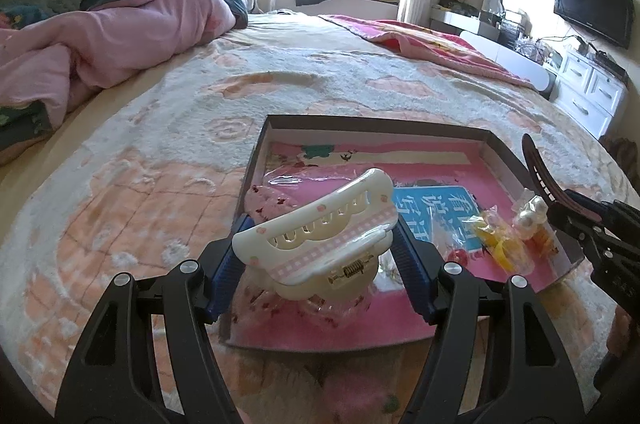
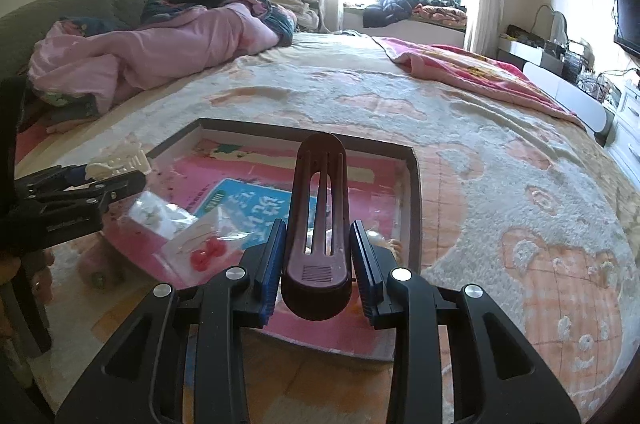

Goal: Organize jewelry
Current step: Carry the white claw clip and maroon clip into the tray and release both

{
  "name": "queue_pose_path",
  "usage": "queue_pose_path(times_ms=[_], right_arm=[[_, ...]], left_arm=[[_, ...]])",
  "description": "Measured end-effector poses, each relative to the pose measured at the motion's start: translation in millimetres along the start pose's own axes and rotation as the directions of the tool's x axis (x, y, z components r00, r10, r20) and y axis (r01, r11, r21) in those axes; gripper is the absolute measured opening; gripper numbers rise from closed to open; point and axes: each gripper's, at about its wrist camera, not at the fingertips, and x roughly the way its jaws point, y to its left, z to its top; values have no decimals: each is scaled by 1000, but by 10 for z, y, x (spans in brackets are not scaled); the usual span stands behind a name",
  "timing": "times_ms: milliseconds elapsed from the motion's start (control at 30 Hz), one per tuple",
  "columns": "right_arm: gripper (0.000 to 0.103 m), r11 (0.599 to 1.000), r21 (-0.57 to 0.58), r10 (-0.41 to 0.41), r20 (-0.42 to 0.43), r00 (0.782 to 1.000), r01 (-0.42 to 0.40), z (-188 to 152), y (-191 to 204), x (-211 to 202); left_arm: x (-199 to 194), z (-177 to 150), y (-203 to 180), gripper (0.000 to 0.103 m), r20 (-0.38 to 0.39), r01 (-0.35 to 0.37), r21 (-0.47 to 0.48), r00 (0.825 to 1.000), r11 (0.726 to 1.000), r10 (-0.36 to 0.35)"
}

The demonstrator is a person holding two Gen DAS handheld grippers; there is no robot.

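My left gripper is shut on a cream and pink claw hair clip, held just above the near left part of a shallow cardboard box with a pink printed floor. My right gripper is shut on a dark brown long hair clip, held above the box's near right side. The brown clip also shows at the right in the left wrist view. The cream clip shows at the left in the right wrist view. Small plastic bags of jewelry lie in the box: yellow and pearl pieces and red beads.
The box lies on a bed with a fluffy peach and cream blanket. A pink duvet is heaped at the far left, a pink patterned blanket at the far right. White drawers and a TV stand beyond the bed's right edge.
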Motion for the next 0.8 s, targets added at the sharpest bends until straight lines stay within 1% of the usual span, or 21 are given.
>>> queue_pose_path(times_ms=[200, 433, 633, 800], right_arm=[[31, 1000, 16, -2, -31, 1000, 2, 42, -72, 196], [31, 1000, 16, 26, -60, 998, -25, 46, -36, 337], [32, 998, 15, 64, -79, 995, -63, 13, 14, 360], [32, 994, 34, 103, -115, 988, -99, -37, 33, 379]], left_arm=[[108, 30, -26, 59, -17, 11, 4, 1000, 1000, -11], [186, 41, -44, 60, -35, 23, 5, 999, 1000, -23], [234, 37, -54, 60, -48, 27, 7, 998, 1000, -27], [256, 28, -48, 60, -58, 34, 6, 998, 999, -34]])
